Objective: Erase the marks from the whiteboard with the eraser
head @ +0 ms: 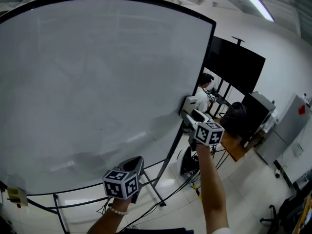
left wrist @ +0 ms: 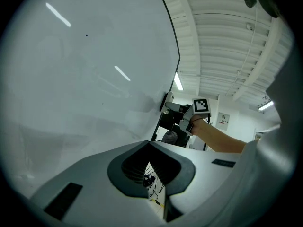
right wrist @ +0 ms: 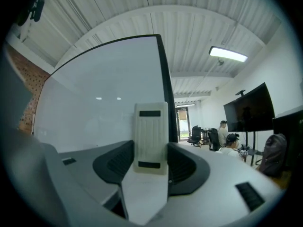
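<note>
**Eraser at the board's right edge, little left to wipe**

The right hand-held gripper [head: 191,117] is clamped on the eraser [right wrist: 150,136], which sits right of centre in the head view, at the right edge of the whiteboard [head: 97,82]. To finish well, I'd press the eraser flat and sweep left in overlapping strokes. The eraser is a white ribbed block with two black strips. The board looks nearly clean, with faint grey smears and one dark speck [left wrist: 86,34]. The left hand-held gripper [head: 135,165], low centre, has its jaws together on nothing.
</note>
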Tool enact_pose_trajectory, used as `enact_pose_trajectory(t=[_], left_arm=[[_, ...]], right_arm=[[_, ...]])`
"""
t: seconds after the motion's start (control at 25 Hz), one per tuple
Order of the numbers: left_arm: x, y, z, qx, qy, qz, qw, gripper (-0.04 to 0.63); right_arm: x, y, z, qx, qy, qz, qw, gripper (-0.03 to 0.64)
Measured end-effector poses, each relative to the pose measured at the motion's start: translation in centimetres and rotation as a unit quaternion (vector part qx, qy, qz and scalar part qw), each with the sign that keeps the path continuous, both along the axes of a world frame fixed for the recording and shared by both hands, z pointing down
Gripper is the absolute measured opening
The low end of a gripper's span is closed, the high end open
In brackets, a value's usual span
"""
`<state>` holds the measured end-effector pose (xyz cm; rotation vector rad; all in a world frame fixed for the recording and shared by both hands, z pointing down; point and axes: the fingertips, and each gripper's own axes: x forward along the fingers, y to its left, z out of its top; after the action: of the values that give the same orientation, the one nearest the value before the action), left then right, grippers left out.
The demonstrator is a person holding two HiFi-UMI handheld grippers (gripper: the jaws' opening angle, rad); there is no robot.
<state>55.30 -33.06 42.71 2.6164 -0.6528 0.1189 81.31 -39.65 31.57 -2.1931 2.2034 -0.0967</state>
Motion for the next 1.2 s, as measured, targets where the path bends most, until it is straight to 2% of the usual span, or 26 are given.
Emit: enact_pose_trajectory(t=[0.24,0.6,0.72,0.92,1.2], left_arm=[[-1.1,0.3,0.1,0.001,0.014,-0.003,0.9999,-0.012],[-7.3,2.0,-0.2,-0.004,0.009,-0.033,0.9994,-0.012],[-10.2,2.9,-0.3,-0.006,0.002,-0.044,0.999,-0.011],[-15.9,4.3,-0.1,-0.002,0.009,-0.062,0.998,-0.011],[-25.6,7.0,1.0,-0.01,0.005,-0.098,0.9951,-0.012]], right_arm=[[-3.1,-0.2,-0.3,0.005,-0.009,-0.006,1.0,0.247],[-11.3,-0.1,-0.8,-0.003,-0.029,-0.007,1.0,0.247],[-14.4,0.1,-0.8,-0.004,-0.032,-0.014,0.999,0.248],[-21.5,-0.2,-0.5,-0.013,-0.006,-0.026,1.0,0.249],[-31.8,-0.3,0.9,-0.033,-0.001,-0.033,0.999,0.249]])
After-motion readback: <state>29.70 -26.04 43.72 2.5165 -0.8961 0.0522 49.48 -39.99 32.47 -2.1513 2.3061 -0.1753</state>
